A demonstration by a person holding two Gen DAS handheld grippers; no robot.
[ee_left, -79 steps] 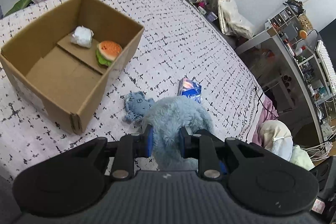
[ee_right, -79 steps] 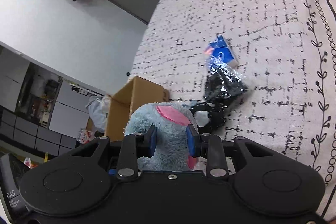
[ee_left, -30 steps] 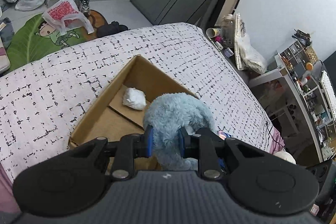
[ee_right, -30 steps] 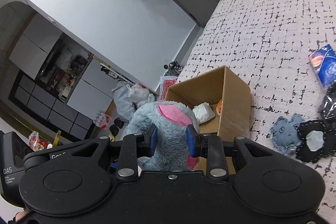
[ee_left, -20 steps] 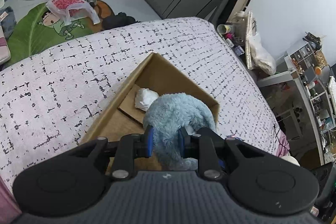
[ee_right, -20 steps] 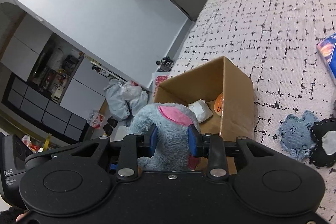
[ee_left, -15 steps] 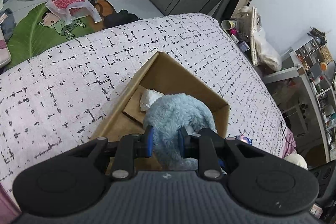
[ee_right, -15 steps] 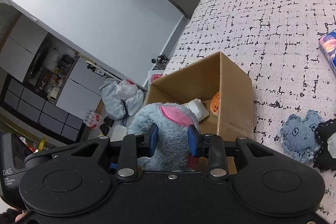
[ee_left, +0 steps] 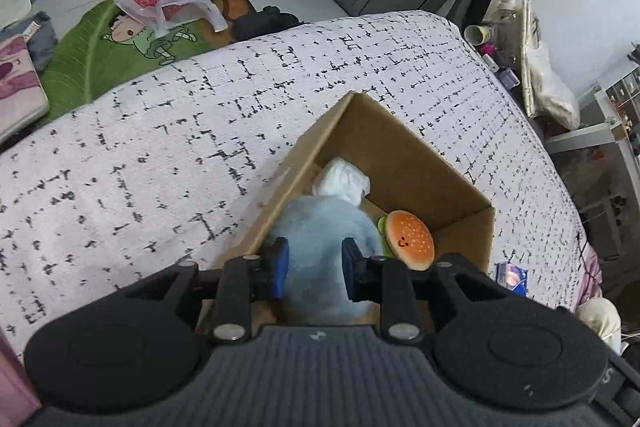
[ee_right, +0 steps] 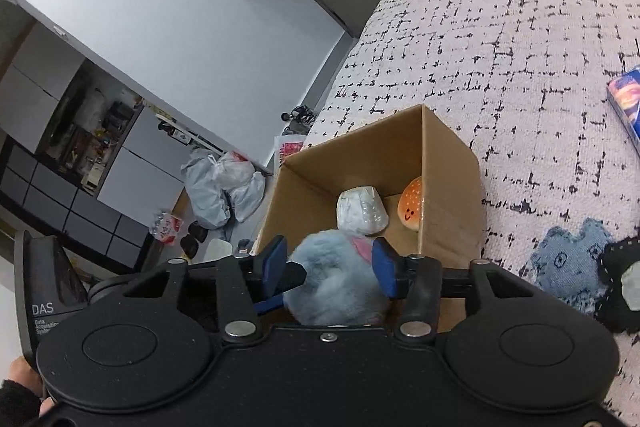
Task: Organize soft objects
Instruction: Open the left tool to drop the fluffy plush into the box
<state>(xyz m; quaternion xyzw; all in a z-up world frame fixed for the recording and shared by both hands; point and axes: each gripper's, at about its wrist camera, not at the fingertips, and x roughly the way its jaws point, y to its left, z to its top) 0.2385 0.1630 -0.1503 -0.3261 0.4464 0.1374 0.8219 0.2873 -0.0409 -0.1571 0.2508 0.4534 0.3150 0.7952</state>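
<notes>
The bed [ee_left: 168,131] carries the cardboard box [ee_left: 404,163] just ahead of both tools. Over its near end hangs the blue plush toy [ee_left: 320,239] — the left hand-held gripper [ee_left: 314,263] pinches it though its jaws are opening, while the right hand-held gripper [ee_right: 328,267] is letting go, pads clear. The drop is under way — next, both must spread fully and withdraw.

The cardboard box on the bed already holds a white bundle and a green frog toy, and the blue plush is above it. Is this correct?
Not quite. The second toy in the cardboard box is a burger plush, orange with a smiling face, not a green frog, as the left wrist view shows. The white bundle and the blue plush are as you say.
</notes>
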